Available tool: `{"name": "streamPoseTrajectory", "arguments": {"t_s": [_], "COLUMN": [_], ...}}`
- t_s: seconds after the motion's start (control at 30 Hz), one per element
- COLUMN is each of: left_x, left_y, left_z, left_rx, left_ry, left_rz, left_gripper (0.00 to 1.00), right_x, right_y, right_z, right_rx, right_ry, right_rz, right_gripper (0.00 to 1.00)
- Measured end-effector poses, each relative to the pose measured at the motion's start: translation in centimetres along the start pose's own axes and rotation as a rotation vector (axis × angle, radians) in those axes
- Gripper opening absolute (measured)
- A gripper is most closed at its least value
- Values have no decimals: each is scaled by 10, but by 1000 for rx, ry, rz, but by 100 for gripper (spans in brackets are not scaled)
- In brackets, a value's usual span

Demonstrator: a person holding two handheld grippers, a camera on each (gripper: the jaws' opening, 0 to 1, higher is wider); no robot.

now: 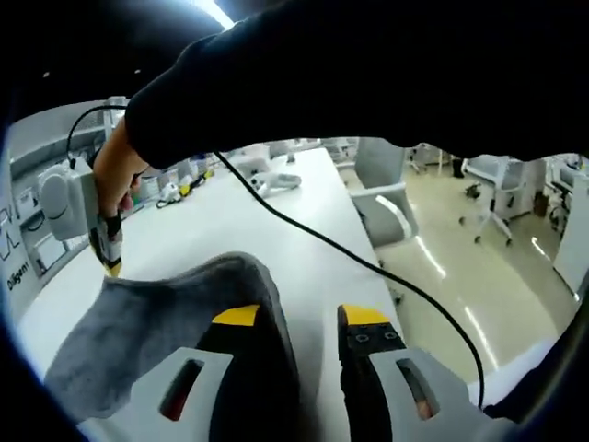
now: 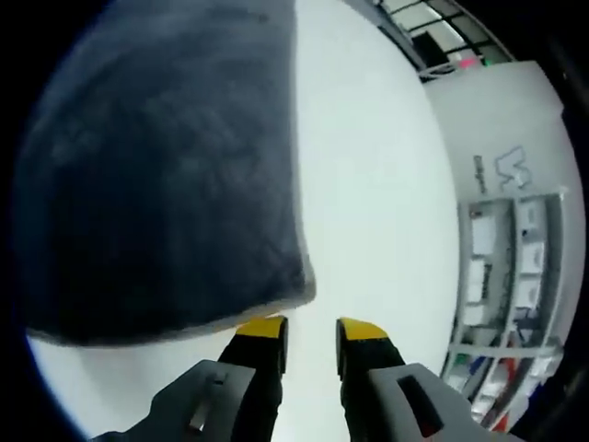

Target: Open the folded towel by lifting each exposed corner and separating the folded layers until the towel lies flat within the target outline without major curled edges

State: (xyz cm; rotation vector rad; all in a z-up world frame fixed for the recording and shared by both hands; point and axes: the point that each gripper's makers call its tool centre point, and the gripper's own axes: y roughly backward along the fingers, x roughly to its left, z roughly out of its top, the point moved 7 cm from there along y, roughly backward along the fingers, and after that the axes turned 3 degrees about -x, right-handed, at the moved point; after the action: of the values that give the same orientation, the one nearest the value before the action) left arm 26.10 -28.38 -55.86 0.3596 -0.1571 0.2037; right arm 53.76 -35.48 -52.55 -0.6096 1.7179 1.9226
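Note:
A grey towel (image 1: 156, 318) lies folded on the white table (image 1: 230, 216). In the left gripper view, my left gripper (image 1: 301, 318) stands open at the towel's near right edge, and a raised fold curls round its left jaw. A hand holds my right gripper (image 1: 110, 258) at the far left, its tip at the towel's far corner. The right gripper view shows the towel (image 2: 166, 175) as a dark slab at upper left. My right gripper (image 2: 311, 329) is open just below the towel's corner, with nothing between its fingers.
A black cable (image 1: 368, 265) crosses the table from the right gripper towards the lower right. Small items (image 1: 271, 180) sit at the table's far end. Office chairs (image 1: 386, 198) stand off the right edge. Shelves (image 2: 502, 267) line a white wall.

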Motion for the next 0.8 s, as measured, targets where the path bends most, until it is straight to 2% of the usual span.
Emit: {"name": "streamPoseTrajectory", "arguments": {"t_s": [0.2, 0.3, 0.53, 0.67, 0.73, 0.8], "left_x": [-12, -19, -16, -13, -15, -13], "left_y": [-1, -3, -3, 0, 1, 5], "left_z": [1, 0, 2, 10, 12, 15], "left_rx": [-1, 11, 5, -32, -49, -80], "left_ry": [-23, -21, -31, 53, 94, 161], "left_rz": [-52, -92, -62, -72, -112, -126], "left_gripper": [41, 46, 60, 75, 85, 92], "right_x": [-9, -12, -10, -10, -11, -13], "right_y": [6, 10, 11, 12, 13, 17], "right_z": [-7, -5, 0, 1, 2, 5], "right_rx": [54, 44, 37, 35, 31, 6], "right_ry": [-14, -32, -34, -42, -54, -89], "right_rz": [-66, -87, -104, -109, -112, -129], "right_gripper": [19, 19, 19, 21, 23, 26]}}
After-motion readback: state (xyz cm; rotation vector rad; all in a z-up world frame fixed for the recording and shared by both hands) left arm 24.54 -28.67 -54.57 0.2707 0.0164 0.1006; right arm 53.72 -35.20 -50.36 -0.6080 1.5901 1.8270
